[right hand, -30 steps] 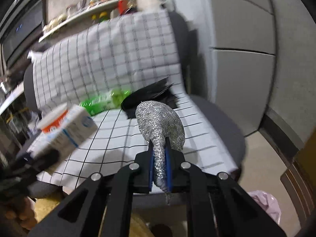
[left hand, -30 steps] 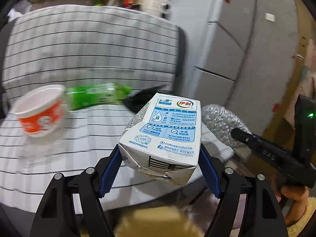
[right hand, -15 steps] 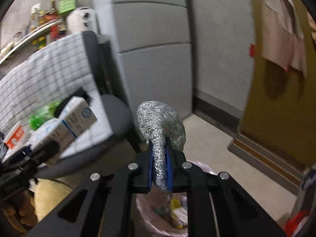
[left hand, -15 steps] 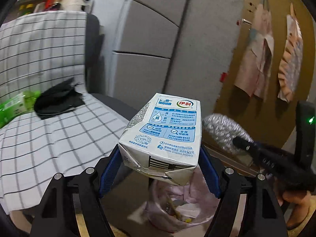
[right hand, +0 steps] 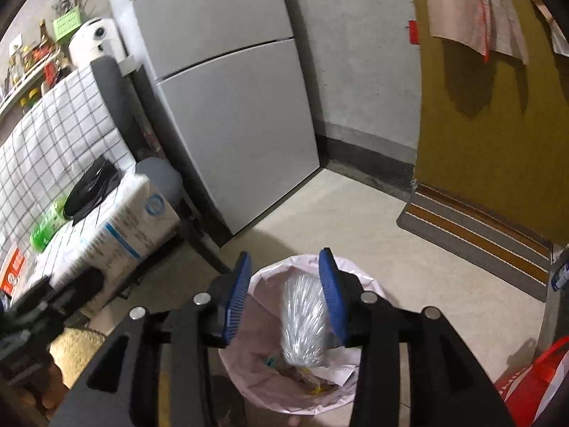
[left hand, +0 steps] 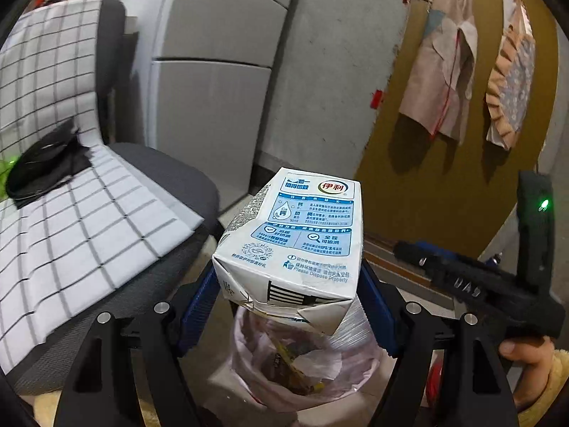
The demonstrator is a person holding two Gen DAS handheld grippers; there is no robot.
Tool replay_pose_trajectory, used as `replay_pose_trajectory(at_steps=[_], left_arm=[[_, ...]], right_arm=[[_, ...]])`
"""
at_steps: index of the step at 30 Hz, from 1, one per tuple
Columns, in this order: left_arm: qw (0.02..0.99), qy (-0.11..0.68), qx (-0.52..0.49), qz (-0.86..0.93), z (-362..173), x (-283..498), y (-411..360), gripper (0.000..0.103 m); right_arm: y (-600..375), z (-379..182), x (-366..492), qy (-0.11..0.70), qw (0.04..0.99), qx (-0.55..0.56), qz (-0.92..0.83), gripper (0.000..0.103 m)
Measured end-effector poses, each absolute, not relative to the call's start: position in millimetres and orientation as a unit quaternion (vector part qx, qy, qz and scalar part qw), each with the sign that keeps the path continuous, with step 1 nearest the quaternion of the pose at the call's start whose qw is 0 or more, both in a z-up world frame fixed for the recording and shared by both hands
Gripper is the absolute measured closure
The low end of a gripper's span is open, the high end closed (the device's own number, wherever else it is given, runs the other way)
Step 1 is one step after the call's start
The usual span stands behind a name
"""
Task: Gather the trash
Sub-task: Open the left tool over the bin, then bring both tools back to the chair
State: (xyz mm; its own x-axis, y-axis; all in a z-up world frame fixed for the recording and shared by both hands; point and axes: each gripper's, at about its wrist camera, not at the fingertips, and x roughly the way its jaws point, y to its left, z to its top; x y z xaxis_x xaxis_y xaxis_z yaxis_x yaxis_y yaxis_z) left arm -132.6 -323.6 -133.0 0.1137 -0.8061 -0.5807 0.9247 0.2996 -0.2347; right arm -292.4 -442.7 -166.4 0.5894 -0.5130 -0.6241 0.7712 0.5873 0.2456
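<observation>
A white and blue milk carton (left hand: pixel 290 238) sits clamped between the blue pads of my left gripper (left hand: pixel 288 299), above a bin lined with a pink bag (left hand: pixel 249 348). In the right wrist view my right gripper (right hand: pixel 284 284) hangs over the same bin (right hand: pixel 238 373). Its jaws are opening. A crumpled silver foil ball (right hand: pixel 304 323), streaked by motion, is dropping between the pads into the bag, and the pads do not press on it. The carton (right hand: pixel 124 227) shows at the left of that view. The right gripper (left hand: pixel 416 249) shows at the right of the left wrist view.
A chair with a checked cloth (left hand: pixel 71 235) stands left of the bin, bearing a black bag (left hand: pixel 42 163), a green bottle (right hand: pixel 46 227) and an orange cup (right hand: pixel 12 267). A grey fridge (right hand: pixel 231 124) stands behind. A striped doormat (right hand: pixel 473 227) and a red bag (right hand: pixel 526 388) lie to the right.
Both grippers swung away from the chair to above the bin. The right jaws parted and the foil ball slipped out downward. The left still holds the carton.
</observation>
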Motion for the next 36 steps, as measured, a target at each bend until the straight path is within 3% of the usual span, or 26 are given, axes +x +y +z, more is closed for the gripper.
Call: replay_pose_trajectory(at_steps=[9, 15, 30, 36], left_arm=[[0.725, 0.301, 0.114, -0.608, -133.4, -156.7, -347.4, 0.019], [0.739, 0.3, 0.105, -0.594, -126.7, -144.7, -334.0, 0.018], [0.845, 0.286, 0.084, -0.445, -95.5, -73.6, -204.4, 0.018], [0.875, 0.302, 0.053, -0.375, -98.0, -33.9, -146.3, 0.018]], right_arm=[[-451.4, -143.6, -318.2, 0.206, 0.858, 0.247, -0.401, 0.063], [-443.1, -138.2, -312.5, 0.207, 0.865, 0.236, -0.392, 0.063], [-378.1, -103.5, -204.3, 0.23, 0.92, 0.176, -0.263, 0.063], [-341.8, -93.4, -142.7, 0.255, 0.938, 0.143, -0.189, 0.058]])
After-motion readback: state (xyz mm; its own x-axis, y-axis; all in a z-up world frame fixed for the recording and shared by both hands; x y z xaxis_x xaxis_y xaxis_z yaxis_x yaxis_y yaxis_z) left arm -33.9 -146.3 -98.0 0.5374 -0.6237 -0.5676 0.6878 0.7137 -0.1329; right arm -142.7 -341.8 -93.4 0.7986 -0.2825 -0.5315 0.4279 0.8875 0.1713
